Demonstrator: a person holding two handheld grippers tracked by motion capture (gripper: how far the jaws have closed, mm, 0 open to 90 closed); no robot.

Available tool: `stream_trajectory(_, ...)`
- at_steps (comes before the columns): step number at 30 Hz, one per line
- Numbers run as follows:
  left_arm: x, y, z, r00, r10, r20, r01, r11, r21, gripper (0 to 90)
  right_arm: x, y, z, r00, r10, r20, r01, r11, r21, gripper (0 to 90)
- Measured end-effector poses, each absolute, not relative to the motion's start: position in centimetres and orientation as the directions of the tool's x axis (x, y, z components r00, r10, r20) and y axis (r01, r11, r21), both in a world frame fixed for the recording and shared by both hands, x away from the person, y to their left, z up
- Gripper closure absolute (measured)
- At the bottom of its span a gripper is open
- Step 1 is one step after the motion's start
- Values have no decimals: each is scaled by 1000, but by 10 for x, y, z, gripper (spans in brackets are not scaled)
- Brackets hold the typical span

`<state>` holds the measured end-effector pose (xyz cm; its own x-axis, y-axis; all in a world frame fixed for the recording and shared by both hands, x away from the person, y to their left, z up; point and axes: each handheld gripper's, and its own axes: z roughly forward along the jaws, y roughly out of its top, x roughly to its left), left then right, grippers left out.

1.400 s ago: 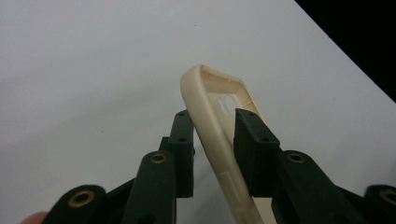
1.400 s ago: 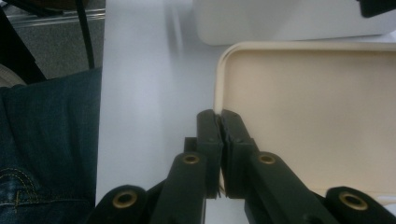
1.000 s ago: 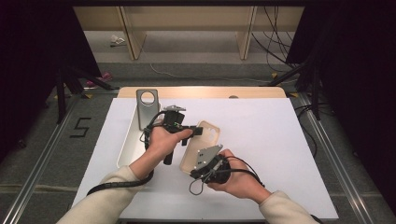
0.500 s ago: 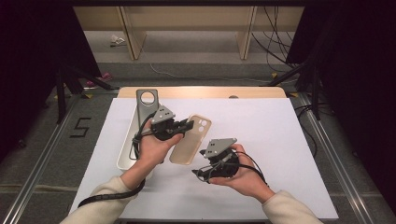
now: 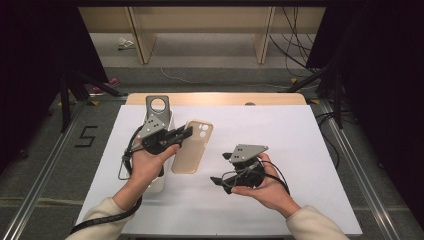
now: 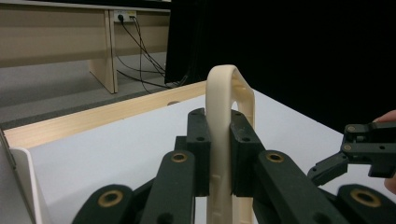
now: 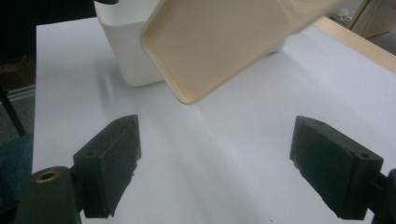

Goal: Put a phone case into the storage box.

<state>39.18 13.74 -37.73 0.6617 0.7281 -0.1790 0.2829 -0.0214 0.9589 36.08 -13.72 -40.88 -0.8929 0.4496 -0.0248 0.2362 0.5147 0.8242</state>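
white table [image 5: 300,150] is carrying a white bin [image 7: 126,56]; left tool [image 6: 219,149] is pinching a beige phone case [image 5: 192,145], right tool [image 7: 224,172] is gaping wide, holding nothing.

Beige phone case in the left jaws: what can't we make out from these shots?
- Beige rubbery phone case, left gripper view: seen edge-on, lower end cut off by the bottom edge.
- Same case, right gripper view: upper end cut off by the top edge.
- White rectangular bin, high view: interior hidden by the left hand and left gripper.
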Motion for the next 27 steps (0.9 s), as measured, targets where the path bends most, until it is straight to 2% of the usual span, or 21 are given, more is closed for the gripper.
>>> stream_trajectory(27, 394, 165, -358, 643, 745, -177, 228, 35, 973, 810, 365, -178, -404, -832, 555, -2, 285, 430, 857, 162)
